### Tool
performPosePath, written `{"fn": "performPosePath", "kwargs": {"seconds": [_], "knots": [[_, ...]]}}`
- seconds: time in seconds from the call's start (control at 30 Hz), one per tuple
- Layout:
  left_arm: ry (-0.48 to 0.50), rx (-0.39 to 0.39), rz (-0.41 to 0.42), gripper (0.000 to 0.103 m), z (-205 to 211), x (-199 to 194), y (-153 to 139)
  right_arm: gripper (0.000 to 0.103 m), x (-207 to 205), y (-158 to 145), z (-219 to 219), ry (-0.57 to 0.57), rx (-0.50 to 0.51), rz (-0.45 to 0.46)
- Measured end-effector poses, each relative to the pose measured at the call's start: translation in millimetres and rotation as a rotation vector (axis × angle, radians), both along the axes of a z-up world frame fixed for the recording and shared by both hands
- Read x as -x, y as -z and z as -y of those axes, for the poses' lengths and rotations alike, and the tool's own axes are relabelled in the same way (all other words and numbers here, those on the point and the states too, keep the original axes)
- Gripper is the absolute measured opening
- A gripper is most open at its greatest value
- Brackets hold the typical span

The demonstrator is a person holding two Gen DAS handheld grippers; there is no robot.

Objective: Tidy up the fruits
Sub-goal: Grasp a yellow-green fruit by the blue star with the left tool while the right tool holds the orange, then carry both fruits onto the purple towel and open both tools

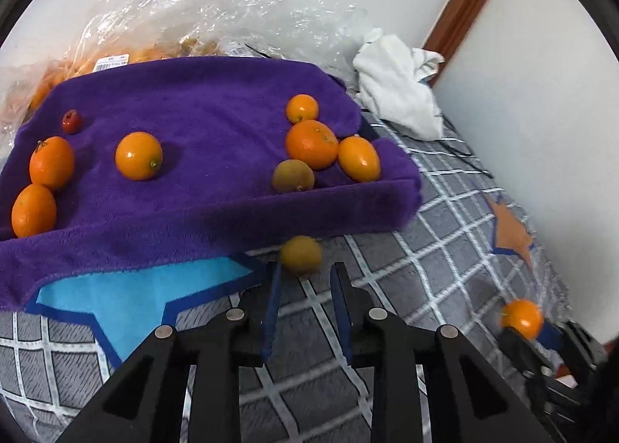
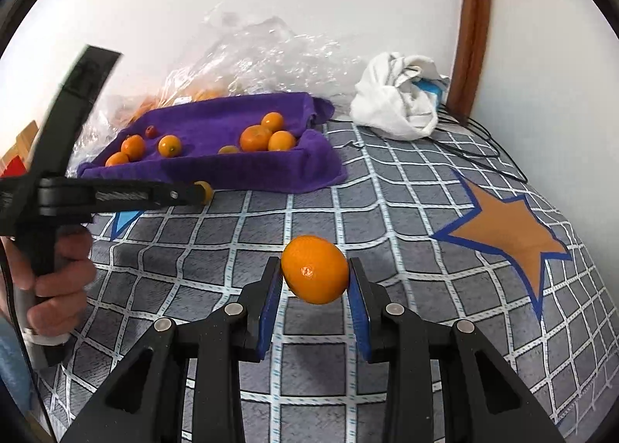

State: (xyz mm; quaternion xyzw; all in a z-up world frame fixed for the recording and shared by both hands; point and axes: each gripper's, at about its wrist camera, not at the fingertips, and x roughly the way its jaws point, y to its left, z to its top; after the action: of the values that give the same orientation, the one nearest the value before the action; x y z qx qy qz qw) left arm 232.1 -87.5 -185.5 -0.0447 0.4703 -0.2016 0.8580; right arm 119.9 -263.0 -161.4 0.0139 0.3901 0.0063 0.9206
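Note:
A purple towel-lined tray point(image 1: 216, 211) point(image 2: 247, 176) holds several oranges, a brownish fruit point(image 1: 293, 176) and a small red fruit point(image 1: 71, 121). A yellowish fruit point(image 1: 300, 254) point(image 2: 204, 190) is at the tips of my left gripper point(image 1: 305, 269), just in front of the tray; the jaws are open wider than it and it looks blurred. My right gripper point(image 2: 314, 269) is shut on an orange point(image 2: 314, 269) and holds it above the checked bedspread point(image 2: 387, 211); this orange also shows in the left wrist view point(image 1: 521, 318). The left gripper point(image 2: 193, 191) shows in the right wrist view.
A crumpled clear plastic bag point(image 1: 216, 5) with more oranges lies behind the tray. A white cloth point(image 1: 398, 87) point(image 2: 394, 98) sits at the back right by the wall and a wooden frame point(image 2: 474, 25). Black cables point(image 2: 479, 149) run beside it.

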Motion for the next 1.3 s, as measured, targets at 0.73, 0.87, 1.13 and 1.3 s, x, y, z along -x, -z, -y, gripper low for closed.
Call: {"fn": "performPosePath", "kwargs": {"seconds": [0.73, 0.87, 1.13, 1.3], "knots": [[-0.073, -0.038, 0.019, 0.030, 0, -16, 4, 0.033, -4, 7, 1, -0.013, -0.031, -0.011], [-0.051, -0.039, 0.028, 0.025, 1, -13, 1, 0.033, -5, 8, 1, -0.011, -0.034, -0.015], [-0.059, 0.013, 0.086, 0.025, -39, 12, -37, 0.033, -10, -9, 0, -0.027, -0.049, 0.012], [-0.078, 0.016, 0.066, 0.025, -80, 32, -28, 0.034, -14, -28, -4, -0.045, -0.048, 0.056]]}}
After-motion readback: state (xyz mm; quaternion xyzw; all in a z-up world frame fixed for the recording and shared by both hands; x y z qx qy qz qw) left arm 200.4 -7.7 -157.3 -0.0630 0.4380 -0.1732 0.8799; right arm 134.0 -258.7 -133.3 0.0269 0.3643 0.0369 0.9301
